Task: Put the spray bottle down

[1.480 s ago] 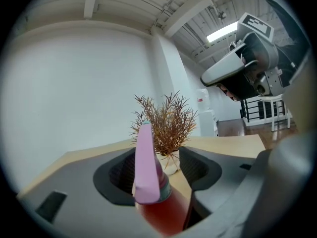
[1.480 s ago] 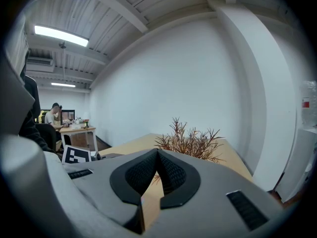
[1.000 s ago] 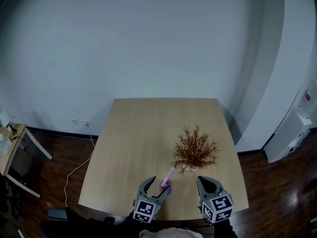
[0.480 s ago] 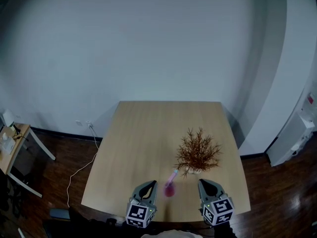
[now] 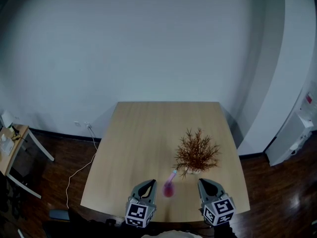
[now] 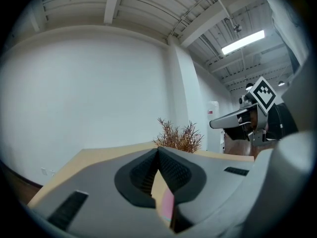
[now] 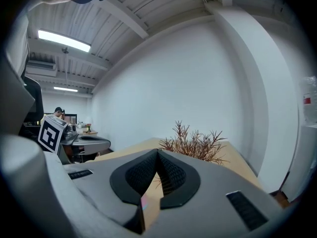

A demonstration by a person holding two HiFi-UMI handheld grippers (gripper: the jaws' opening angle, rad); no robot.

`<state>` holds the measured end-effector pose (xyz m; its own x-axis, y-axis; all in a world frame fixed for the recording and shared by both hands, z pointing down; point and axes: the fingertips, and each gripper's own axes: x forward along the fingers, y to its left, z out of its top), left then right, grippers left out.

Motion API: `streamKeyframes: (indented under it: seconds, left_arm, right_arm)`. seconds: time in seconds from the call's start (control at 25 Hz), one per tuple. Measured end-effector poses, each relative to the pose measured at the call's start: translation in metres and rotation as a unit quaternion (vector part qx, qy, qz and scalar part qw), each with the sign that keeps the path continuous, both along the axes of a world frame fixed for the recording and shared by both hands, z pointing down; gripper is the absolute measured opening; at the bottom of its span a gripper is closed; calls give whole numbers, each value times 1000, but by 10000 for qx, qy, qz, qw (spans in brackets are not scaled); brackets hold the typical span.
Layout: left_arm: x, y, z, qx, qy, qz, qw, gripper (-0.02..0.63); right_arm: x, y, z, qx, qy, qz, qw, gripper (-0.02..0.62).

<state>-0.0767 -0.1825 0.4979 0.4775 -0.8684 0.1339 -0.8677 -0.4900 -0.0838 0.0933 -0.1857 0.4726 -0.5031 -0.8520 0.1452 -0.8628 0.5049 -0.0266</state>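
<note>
The pink spray bottle (image 5: pixel 169 186) stands by itself on the wooden table (image 5: pixel 148 133), near the front edge, free of both grippers. My left gripper (image 5: pixel 148 184) sits just to its left, jaws shut with nothing in them. In the left gripper view the left gripper (image 6: pixel 158 150) is shut, and a sliver of the pink bottle (image 6: pixel 167 205) shows below the tips. My right gripper (image 5: pixel 204 182) is to the right of the bottle, also shut and empty. The right gripper view shows that gripper (image 7: pixel 157 153) shut as well.
A dry reddish-brown plant (image 5: pixel 195 151) in a small pot stands just behind the bottle and right gripper. A side table (image 5: pixel 11 145) and a white cable (image 5: pixel 79 167) lie on the floor at left. A white unit (image 5: pixel 293 132) stands at right.
My left gripper was open around the bottle; it has let go, drawn back toward the table's front edge and shut. The bottle stays standing. The right gripper has not moved.
</note>
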Motion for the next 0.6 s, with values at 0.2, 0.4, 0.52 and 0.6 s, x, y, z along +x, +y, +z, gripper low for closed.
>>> streamKeyframes:
  seconds: [0.2,0.4,0.52,0.6]
  left_arm:
    - [-4,-2,2,-60,-1,-20,10000,-2]
    - [-10,-3,3,-108,9,-72,9999,-2]
    - [-12,-5,2,-111,-2,-74,9999,-2]
    - [-12,-7,2,-117,-2,-70,9999,-2]
  right_arm:
    - [-5,-2,4,-35,67,-60,10000,-18]
    - [-8,-4,3,-24,70,-107,9999,-18]
    - [-10,-5,1,11,59,-121,9999,-18]
    - [-11,-7,1,27,52,-143,9999,-18]
